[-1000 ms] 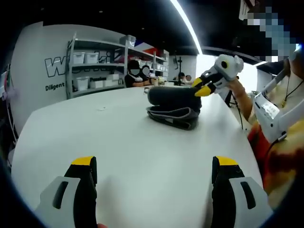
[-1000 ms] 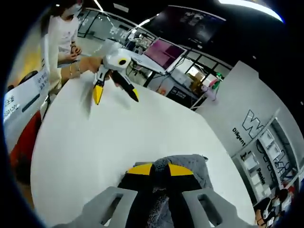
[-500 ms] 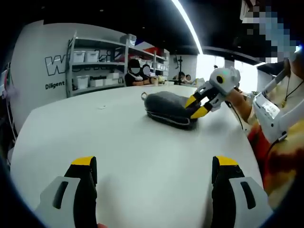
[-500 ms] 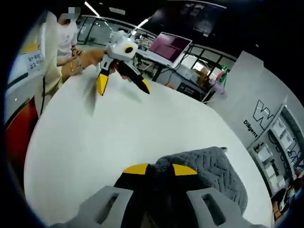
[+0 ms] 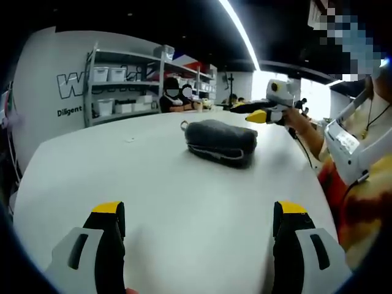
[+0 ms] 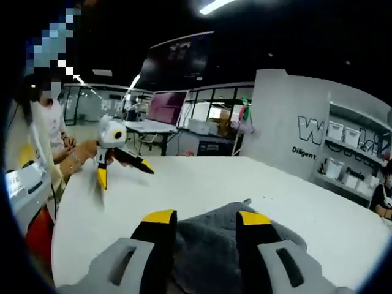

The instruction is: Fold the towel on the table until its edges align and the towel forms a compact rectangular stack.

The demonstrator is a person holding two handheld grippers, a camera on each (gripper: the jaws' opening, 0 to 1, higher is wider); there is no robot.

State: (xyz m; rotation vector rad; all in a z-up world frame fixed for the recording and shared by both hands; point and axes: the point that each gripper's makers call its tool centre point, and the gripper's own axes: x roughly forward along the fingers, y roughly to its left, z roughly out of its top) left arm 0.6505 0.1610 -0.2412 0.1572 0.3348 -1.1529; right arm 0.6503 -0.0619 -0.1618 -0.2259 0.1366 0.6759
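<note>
Open-plan laboratory or office workspace: large white round-edged bench (image 5: 153, 177), grey metal shelving with white storage bins (image 5: 119, 86), white partition wall with printed lettering (image 6: 306, 131), glass-walled rooms (image 6: 208, 119), linear ceiling lights (image 5: 242, 30), seated people (image 5: 174, 95) at distant desks.

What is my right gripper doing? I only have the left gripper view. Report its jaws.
Observer: In the right gripper view, the right gripper is open, with the grey towel lying between its jaws, unclamped.
Operator: Now check my left gripper from there.
Observer: The left gripper hangs over the table, jaws spread, well apart from the towel.
Operator: Say what's behind it.
Observer: A pink-lit screen above a desk.
</note>
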